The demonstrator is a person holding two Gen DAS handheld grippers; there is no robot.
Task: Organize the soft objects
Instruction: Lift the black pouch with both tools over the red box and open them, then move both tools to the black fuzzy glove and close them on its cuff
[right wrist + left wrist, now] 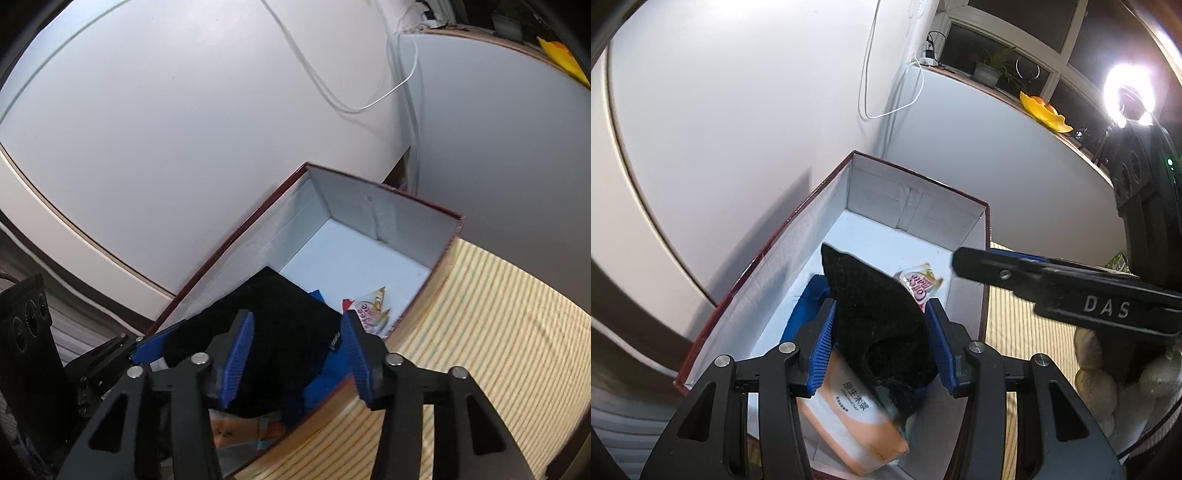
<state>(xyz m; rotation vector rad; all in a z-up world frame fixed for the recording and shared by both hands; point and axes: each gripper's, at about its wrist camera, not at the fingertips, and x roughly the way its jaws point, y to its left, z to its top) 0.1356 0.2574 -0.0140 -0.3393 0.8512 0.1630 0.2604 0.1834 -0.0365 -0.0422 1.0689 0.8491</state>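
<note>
A black knitted cloth [879, 321] lies in a dark-red-edged cardboard box [916, 210] on top of an orange tissue pack [849, 417] and something blue [805, 306]. My left gripper [881, 343] is open, its blue pads either side of the cloth, above the box. The cloth also shows in the right wrist view [273, 332]. My right gripper [297, 354] is open and empty over the box's near right wall [417, 295]. A small snack packet [921, 286] lies on the box floor, and shows in the right wrist view [371, 308].
The box stands against a white wall on a yellow striped mat [480, 332]. White cables [871, 74] hang on the wall. A sill holds a plant [990, 70] and a yellow dish [1045, 110]. A ring light [1130, 96] glares at right. A pale plush toy [1100, 384] lies right of the box.
</note>
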